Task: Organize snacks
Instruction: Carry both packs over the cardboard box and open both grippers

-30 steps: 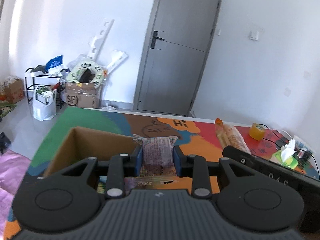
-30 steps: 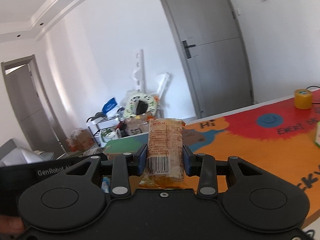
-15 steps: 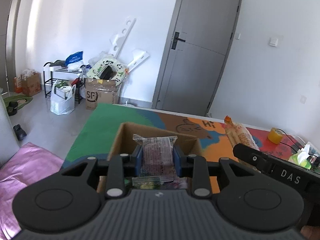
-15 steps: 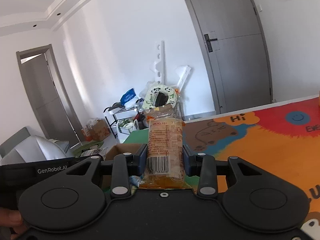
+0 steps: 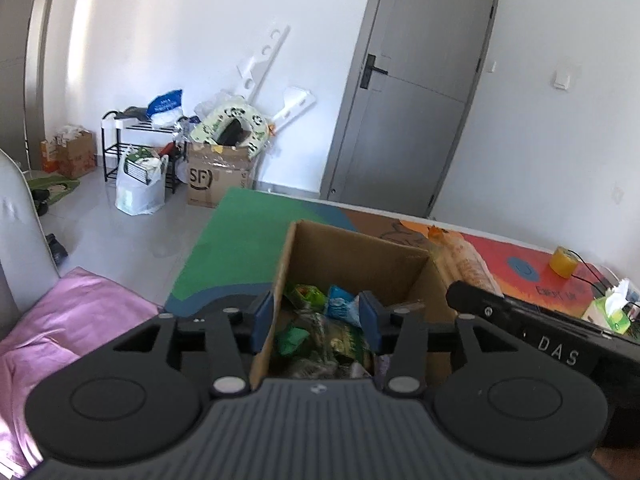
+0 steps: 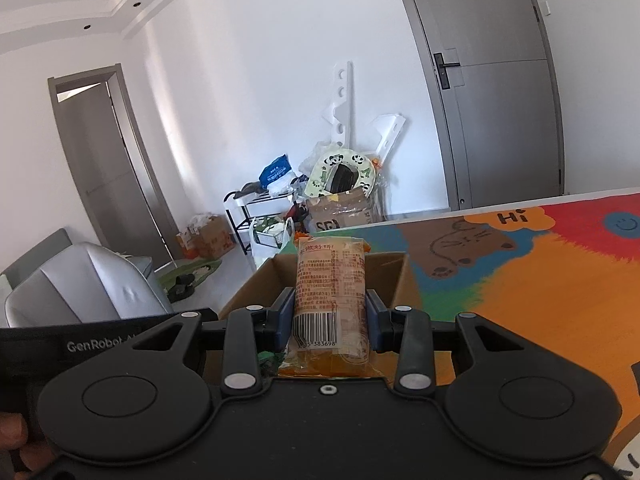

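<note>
Above the cardboard box [image 5: 352, 256], left gripper [image 5: 316, 316] jaws have just been opening; nothing sits between them now, its pink packet gone, presumably among the snacks [image 5: 320, 328] inside. Right gripper [image 6: 327, 320] remains clamped on an orange packet [image 6: 331, 300], due next

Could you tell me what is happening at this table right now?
A person is sorting snacks into a cardboard box with two hand-held grippers. The left hand-held gripper has just been opening above the box with nothing between its jaws. The right hand-held gripper grips an orange snack packet near the box.
</note>
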`<move>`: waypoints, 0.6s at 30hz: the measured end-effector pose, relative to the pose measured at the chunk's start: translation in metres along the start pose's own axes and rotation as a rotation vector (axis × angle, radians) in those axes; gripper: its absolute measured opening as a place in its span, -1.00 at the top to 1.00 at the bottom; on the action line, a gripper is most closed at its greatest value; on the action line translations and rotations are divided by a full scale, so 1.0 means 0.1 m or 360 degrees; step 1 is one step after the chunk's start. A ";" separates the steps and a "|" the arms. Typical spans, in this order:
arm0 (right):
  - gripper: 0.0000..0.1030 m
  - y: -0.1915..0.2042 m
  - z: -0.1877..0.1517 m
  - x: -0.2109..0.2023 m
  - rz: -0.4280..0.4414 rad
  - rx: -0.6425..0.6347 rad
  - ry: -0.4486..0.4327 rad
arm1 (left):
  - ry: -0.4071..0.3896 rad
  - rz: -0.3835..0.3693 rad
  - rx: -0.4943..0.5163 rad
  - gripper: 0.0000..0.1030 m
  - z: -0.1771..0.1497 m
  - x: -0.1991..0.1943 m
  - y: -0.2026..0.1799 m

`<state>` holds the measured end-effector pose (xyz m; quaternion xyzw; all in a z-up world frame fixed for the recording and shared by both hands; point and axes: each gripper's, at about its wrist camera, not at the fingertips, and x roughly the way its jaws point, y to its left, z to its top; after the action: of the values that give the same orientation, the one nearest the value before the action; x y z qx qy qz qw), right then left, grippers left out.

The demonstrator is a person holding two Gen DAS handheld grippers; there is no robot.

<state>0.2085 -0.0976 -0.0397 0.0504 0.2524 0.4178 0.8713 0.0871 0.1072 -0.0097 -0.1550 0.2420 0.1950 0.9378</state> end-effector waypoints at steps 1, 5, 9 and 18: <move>0.29 0.01 0.00 0.00 -0.0003 0.0001 0.0003 | -0.0003 -0.0006 -0.0003 0.10 0.00 -0.01 0.01; 0.29 0.07 -0.01 0.07 -0.0023 0.0005 0.0020 | -0.0004 -0.0026 -0.0023 -0.02 -0.02 -0.02 0.07; 0.29 0.17 -0.03 0.11 -0.0040 -0.0019 0.0029 | -0.0016 -0.0018 -0.0029 -0.10 -0.02 0.00 0.17; -0.28 0.19 -0.03 0.08 -0.0089 -0.0030 0.0010 | -0.0015 0.0000 -0.0060 -0.33 -0.05 0.03 0.24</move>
<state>0.1981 -0.0793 -0.0398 0.0338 0.2524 0.3957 0.8824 0.0768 0.1272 -0.0195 -0.1718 0.2338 0.2001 0.9358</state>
